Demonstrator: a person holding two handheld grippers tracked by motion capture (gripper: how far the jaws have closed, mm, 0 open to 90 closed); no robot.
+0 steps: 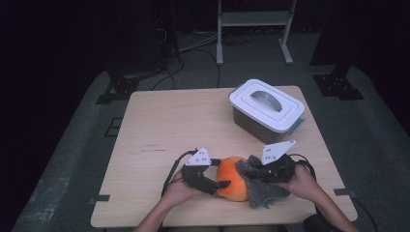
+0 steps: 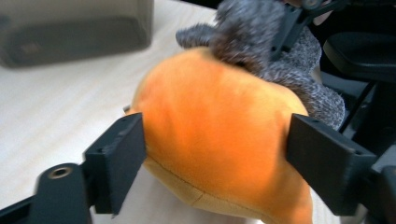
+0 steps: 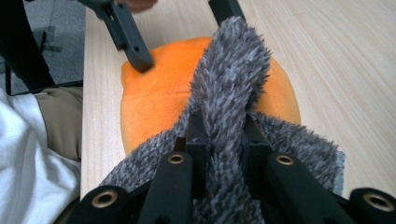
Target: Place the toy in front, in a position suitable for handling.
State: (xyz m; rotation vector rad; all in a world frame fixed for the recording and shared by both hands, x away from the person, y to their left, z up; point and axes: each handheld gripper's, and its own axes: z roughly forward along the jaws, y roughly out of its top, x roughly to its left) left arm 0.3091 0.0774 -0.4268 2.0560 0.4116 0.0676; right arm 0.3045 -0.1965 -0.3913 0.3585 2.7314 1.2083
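A round orange plush toy (image 1: pixel 231 182) lies near the table's front edge. A grey fuzzy cloth (image 1: pixel 261 187) is draped over its right side. My left gripper (image 1: pixel 221 186) comes in from the left. In the left gripper view its jaws stand wide on either side of the toy (image 2: pixel 219 135), and both pads touch its flanks. My right gripper (image 3: pixel 224 140) is shut on a raised fold of the cloth (image 3: pixel 233 70), just above the toy (image 3: pixel 159 98). One of the left gripper's fingers (image 3: pixel 135 51) dents the far side of the toy.
A grey box with a white handled lid (image 1: pixel 267 110) stands at the back right of the wooden table (image 1: pixel 183 125), some way behind both grippers. The person's lap sits against the front edge. Cables and a metal stand lie on the floor beyond.
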